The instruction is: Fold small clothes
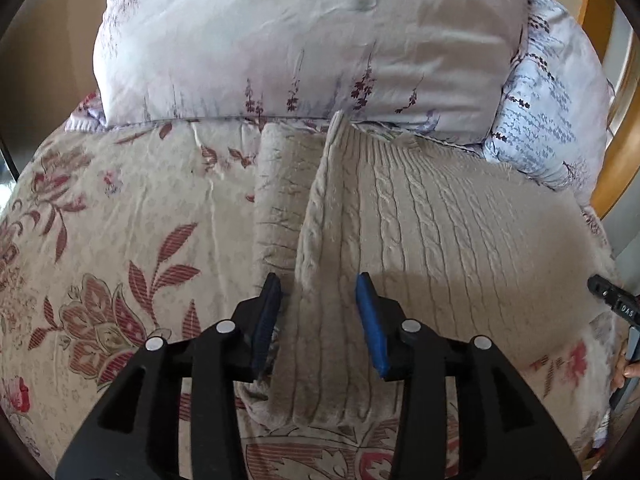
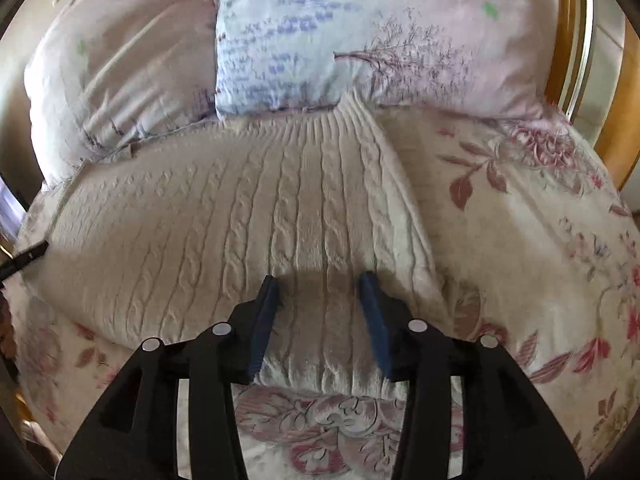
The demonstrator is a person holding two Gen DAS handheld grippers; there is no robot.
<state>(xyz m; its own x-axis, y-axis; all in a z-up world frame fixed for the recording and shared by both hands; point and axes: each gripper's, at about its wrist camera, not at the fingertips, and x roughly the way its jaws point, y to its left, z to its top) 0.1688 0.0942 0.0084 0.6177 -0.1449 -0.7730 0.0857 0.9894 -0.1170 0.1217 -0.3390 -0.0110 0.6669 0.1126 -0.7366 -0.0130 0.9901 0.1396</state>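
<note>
A beige cable-knit sweater [image 1: 440, 232] lies flat on the floral bedspread [image 1: 120, 240], partly folded, with one side turned over along a raised fold. My left gripper [image 1: 319, 280] is open, its blue pads either side of that fold near the sweater's near edge, gripping nothing. In the right wrist view the sweater [image 2: 240, 220] spreads across the bed. My right gripper [image 2: 320, 280] is open above the sweater's near right part, empty. The right gripper's tip [image 1: 608, 296] shows at the right edge of the left wrist view.
Pale floral pillows [image 1: 300, 40] lie along the head of the bed beyond the sweater, with a light blue printed pillow [image 2: 280, 40] among them. A wooden bed frame [image 1: 620, 152] curves along the right side. Floral bedspread [image 2: 540, 240] lies to the sweater's right.
</note>
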